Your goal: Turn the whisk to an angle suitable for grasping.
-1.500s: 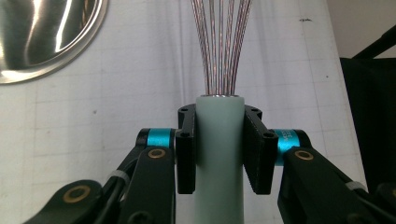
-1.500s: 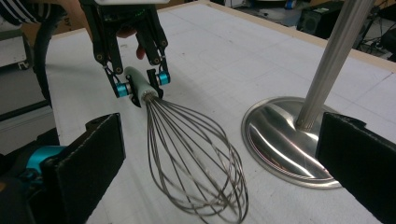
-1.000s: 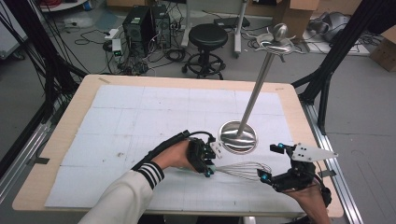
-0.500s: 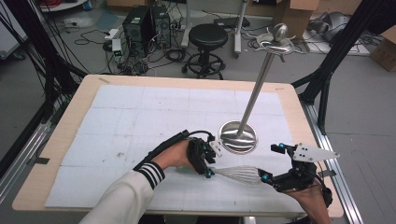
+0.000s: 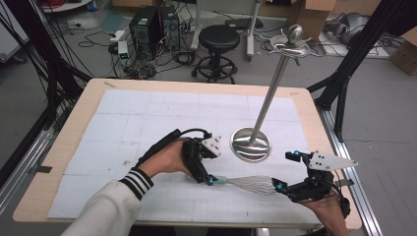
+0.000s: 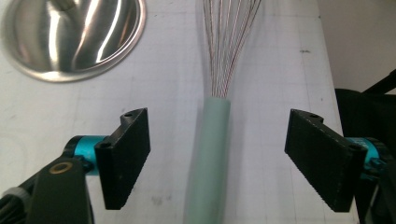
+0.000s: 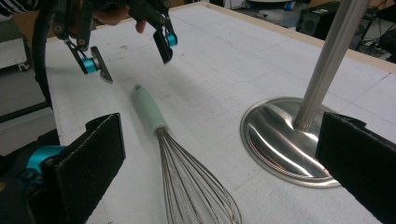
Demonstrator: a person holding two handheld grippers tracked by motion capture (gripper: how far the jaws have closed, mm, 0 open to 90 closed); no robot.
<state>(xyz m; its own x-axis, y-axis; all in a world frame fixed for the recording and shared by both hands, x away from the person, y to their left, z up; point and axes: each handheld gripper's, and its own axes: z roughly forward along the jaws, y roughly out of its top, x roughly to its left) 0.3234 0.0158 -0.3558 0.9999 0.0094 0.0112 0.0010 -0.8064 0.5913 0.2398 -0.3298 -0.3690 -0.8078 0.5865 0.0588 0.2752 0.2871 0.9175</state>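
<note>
Whisk (image 5: 246, 184) lies flat on the white worktop (image 5: 147, 118), near the front edge, mint handle pointing toward the left gripper (image 5: 206, 178), wire head toward the right gripper (image 5: 281, 189). Against the frames from a second ago: the left gripper was clamped on the handle and has just been opening; its fingers (image 6: 126, 156) now stand wide on either side of the handle, pads clear of it, handle between them but not pressed. In the right gripper view the left gripper (image 7: 133, 49) hangs above the handle end, lifted off it. Right gripper fingers (image 7: 91, 158) are wide, nothing held, wire head just in front. The steel stand (image 5: 251, 145) sits just behind the whisk, apart from it. Judgement: whisk is released and laid down; a handover to the right side looks the likely next step.
</note>
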